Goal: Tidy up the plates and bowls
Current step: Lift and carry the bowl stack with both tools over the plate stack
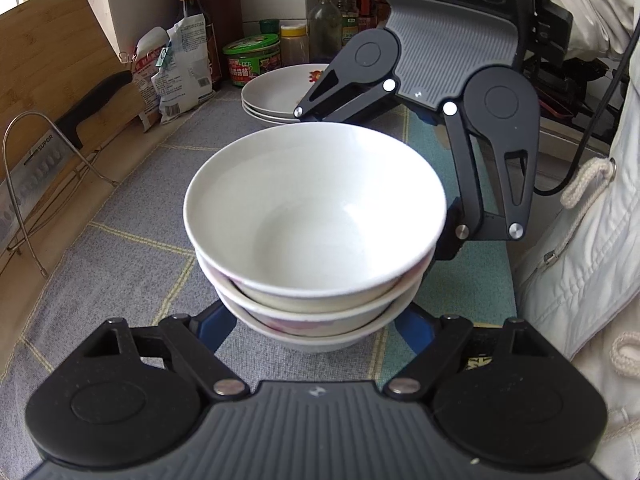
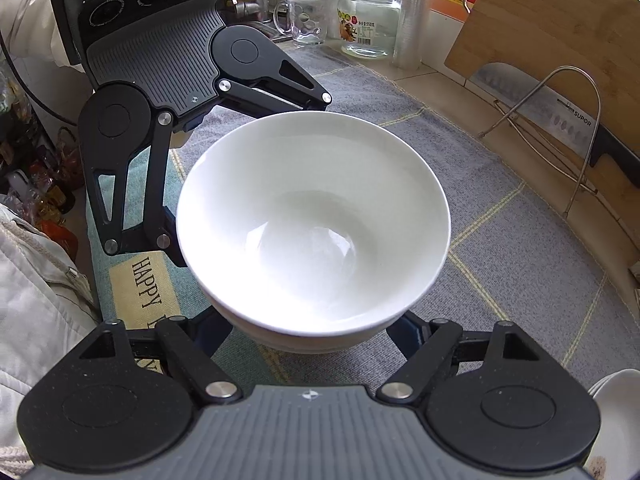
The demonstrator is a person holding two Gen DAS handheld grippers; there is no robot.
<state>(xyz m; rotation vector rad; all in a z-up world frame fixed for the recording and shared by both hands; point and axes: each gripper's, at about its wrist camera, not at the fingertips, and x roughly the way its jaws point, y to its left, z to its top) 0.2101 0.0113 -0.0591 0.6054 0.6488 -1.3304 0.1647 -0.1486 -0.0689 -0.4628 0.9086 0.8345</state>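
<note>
- The left gripper (image 1: 316, 320) is filling the bottom of its own view, its blue-tipped fingers (image 1: 218, 328) reaching along both sides of the lowest bowl in a stack of three white bowls (image 1: 316, 216); the contact is hidden under the bowls, so I cannot tell whether they are pressing.
- The stack is sitting at the centre of a grey checked mat (image 1: 132, 208), each bowl nested in the one below, the top bowl (image 2: 316, 224) lying empty.
- The right gripper (image 2: 316, 336) is facing the stack from the opposite side, at 1 o'clock in the left view, its fingers (image 2: 412, 330) standing on either side of the stack's base; whether they are clamping is likewise impossible to tell.
- A pile of shallow white plates (image 1: 276, 96) is resting at 12 o'clock beyond the bowls, the top one bearing a red print and holding nothing.
- A green-lidded jar (image 1: 251, 60) and several bottles (image 1: 325, 28) are standing behind the plates.
- A cleaver (image 1: 44, 160) is leaning in a wire rack (image 1: 24, 200) against a wooden cutting board (image 1: 60, 60) at 9 o'clock.
- In the right view a clear glass mug (image 2: 306, 20) and a glass jar (image 2: 368, 20) are standing at 12 o'clock, both looking empty.
- A person's pale jacket (image 1: 592, 240) is showing at 3 o'clock.
</note>
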